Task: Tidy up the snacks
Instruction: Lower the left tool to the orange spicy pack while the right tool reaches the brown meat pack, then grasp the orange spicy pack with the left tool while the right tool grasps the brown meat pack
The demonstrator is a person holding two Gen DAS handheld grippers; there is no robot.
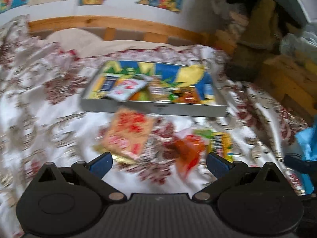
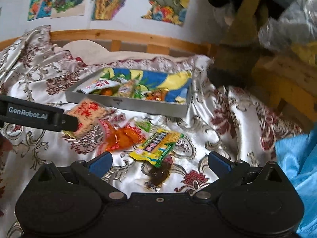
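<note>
Centrally, a shallow grey rectangular tray with a bright blue-and-yellow printed bottom (image 2: 138,105) sits on a bed covered by a shiny white satin bedspread patterned with maroon flowers (image 2: 198,138). Inside the tray lies a loose heap of snack packets, among them a white sachet with red lettering (image 2: 99,84) leaning against the near left wall, plus orange, green and beige wrappers beside it; the far right part of the tray's bottom is bare. On the bedspread just in front of the tray lie more snacks: a beige packet with red characters (image 2: 87,113), an orange crinkled wrapper (image 2: 126,138) next to it, and a yellow-and-green striped packet (image 2: 158,146) nearest the right tool. The right tool (image 2: 159,161) hangs over the bedspread with its blue-padded fingers wide apart and nothing between them. The left tool (image 1: 159,161), likewise spread and empty, hovers just above the beige packet; the left wrist view is blurred, so finer detail is lost there. A wooden bed rail (image 2: 128,36) runs behind the tray, below a wall of colourful pictures, and light blue fabric (image 2: 297,158) lies at the right edge.
</note>
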